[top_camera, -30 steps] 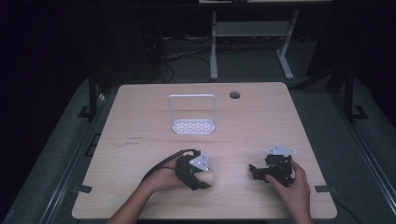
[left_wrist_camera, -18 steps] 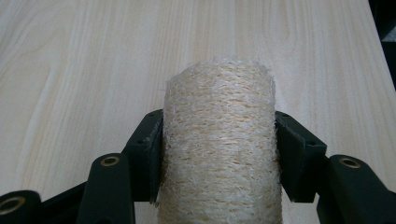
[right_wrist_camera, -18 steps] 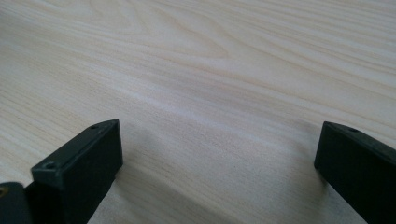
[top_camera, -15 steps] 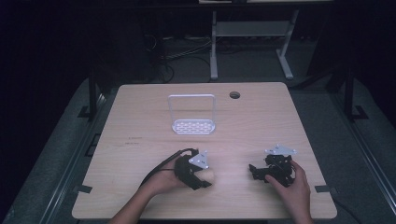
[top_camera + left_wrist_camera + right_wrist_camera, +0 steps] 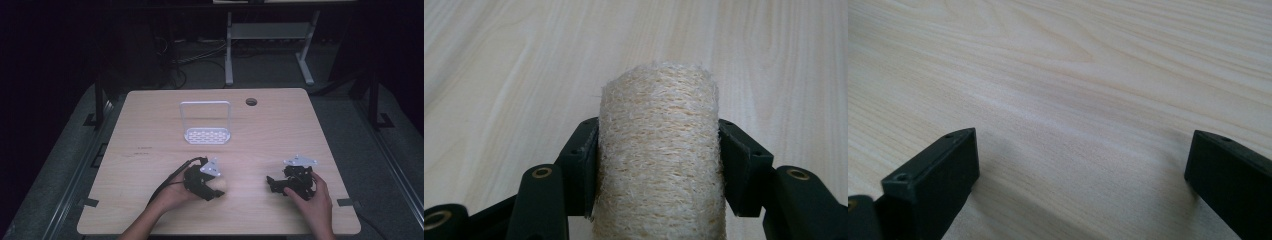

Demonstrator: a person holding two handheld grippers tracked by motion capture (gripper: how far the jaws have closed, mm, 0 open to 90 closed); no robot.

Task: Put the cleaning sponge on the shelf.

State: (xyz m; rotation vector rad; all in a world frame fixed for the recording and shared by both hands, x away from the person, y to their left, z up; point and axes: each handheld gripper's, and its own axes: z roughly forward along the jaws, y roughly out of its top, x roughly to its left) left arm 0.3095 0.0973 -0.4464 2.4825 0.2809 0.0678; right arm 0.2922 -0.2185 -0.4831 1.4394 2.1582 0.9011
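One fibrous beige roll (image 5: 658,150), perhaps a loofah, is pinched between both jaws of the left gripper (image 5: 207,181) near the front of the single wooden table (image 5: 280,130). The right gripper (image 5: 281,184) rests on the table with jaws spread and bare. One white wire rack (image 5: 206,122) stands well behind them.

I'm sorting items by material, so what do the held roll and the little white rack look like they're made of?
The roll: coarse, fuzzy, cream plant fibre, loofah-like, matte. The white rack: probably plastic or coated metal, smooth, with a perforated base; too small to tell which.
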